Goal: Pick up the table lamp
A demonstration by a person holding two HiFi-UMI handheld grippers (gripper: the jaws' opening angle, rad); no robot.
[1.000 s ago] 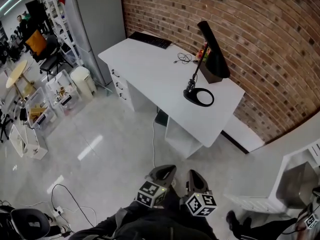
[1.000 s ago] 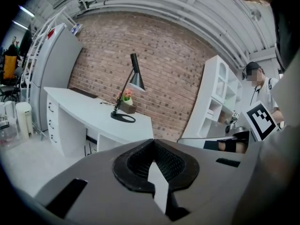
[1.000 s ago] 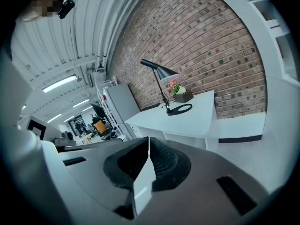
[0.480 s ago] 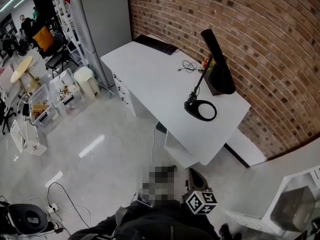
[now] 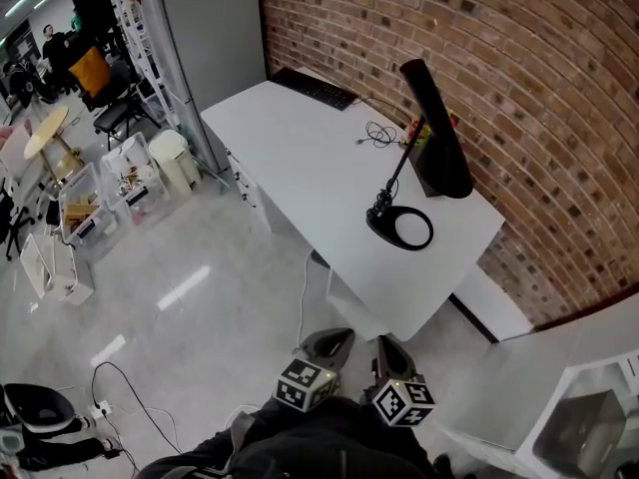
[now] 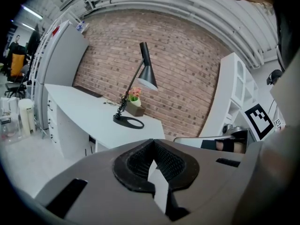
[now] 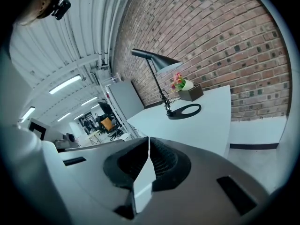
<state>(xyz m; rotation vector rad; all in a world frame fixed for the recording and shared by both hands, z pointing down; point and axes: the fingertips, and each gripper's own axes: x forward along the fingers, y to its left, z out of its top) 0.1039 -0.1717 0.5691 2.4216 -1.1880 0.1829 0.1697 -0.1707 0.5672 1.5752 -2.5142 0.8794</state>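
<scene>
Slightly closer now, table lamp (image 5: 439, 158) lower in head view.

We carry two grey plastic tools. Our left gripper (image 5: 327, 340) and right gripper (image 5: 389, 351) each bear a cube (image 5: 303, 384) of black-and-white square markers. Their smooth shells have dark slot-shaped cutouts (image 6: 65, 198), and black ribbed pads (image 6: 136, 162) line the jaws. We wear dark clothing (image 5: 319, 449).
</scene>
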